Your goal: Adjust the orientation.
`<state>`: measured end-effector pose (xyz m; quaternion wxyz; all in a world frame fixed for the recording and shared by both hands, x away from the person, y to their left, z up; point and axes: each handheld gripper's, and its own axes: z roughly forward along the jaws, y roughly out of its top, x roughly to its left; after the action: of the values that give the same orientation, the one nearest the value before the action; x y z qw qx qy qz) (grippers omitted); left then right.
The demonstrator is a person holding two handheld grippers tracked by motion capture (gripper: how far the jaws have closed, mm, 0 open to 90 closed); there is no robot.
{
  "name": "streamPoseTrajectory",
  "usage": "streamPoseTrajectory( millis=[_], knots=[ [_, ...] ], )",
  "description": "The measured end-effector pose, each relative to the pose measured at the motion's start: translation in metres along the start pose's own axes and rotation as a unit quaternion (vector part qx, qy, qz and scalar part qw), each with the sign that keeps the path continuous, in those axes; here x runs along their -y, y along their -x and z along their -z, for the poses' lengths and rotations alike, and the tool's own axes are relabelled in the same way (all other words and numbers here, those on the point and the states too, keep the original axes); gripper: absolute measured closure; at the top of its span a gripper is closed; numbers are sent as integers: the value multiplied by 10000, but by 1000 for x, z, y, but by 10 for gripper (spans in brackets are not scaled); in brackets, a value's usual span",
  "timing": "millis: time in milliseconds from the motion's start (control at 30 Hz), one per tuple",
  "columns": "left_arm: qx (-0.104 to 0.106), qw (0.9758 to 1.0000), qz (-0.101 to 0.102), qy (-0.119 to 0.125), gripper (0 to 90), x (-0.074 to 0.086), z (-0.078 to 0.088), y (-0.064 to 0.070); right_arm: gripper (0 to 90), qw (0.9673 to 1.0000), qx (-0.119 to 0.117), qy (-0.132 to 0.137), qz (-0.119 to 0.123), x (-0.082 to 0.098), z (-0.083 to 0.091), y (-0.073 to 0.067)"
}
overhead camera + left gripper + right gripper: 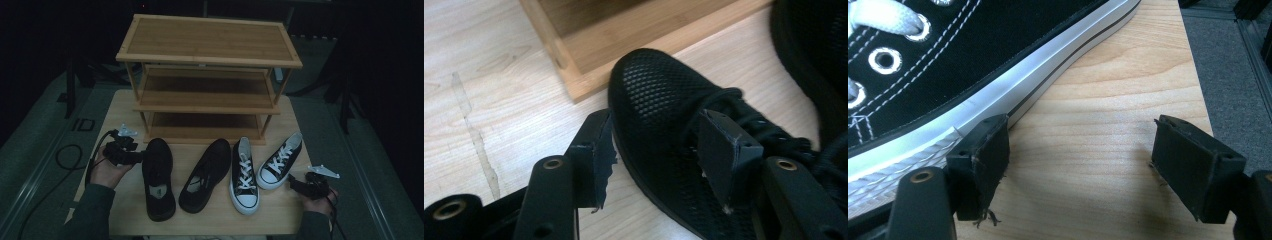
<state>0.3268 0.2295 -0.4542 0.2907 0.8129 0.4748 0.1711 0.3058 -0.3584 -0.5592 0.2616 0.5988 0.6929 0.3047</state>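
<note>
Four shoes lie in a row on the light wooden surface, toes toward the three-tier bamboo shoe rack standing at twelve o'clock. The layout suggests pairs awaiting transfer to the rack's shelves.

The left tongs sit at nine o'clock of the row, jaws spread at full width. In the left gripper view they straddle the black mesh lace-up shoe: one pad stands at the sole edge, the other hovers above the laces. Neither pad appears to press, so the shoe is judged unheld, resting on the surface just in front of the rack's base. The second black mesh shoe lies beside it, angled outward.

The right tongs rest at four o'clock, jaws apart and empty. In the right gripper view one pad stands right at the white rubber sole of the black canvas sneaker with white laces; the other pad is over bare wood. Its mate lies between it and the mesh pair.

The surface shows a faint streak in the grain near the rack's corner. Grey flooring surrounds it, a black cable loops at eight o'clock, and the room beyond is dark.
</note>
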Motion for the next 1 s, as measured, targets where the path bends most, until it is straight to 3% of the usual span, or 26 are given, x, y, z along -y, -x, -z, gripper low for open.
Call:
streamPoseTrajectory(
  millis=[200,567,733,1000],
  knots=[
    [75,9997,-214,-52,486,-6,8,10,231,10000,-1,0,0,0,0,0],
    [266,9987,-410,-139,488,-5,19,24,231,10000,-1,0,1,0,0,0],
    [302,9987,-406,-86,468,-2,26,33,231,10000,1,-2,-1,0,0,0],
    [334,9979,-494,-264,442,8,26,43,231,10000,0,0,0,0,0,0]
  ],
)
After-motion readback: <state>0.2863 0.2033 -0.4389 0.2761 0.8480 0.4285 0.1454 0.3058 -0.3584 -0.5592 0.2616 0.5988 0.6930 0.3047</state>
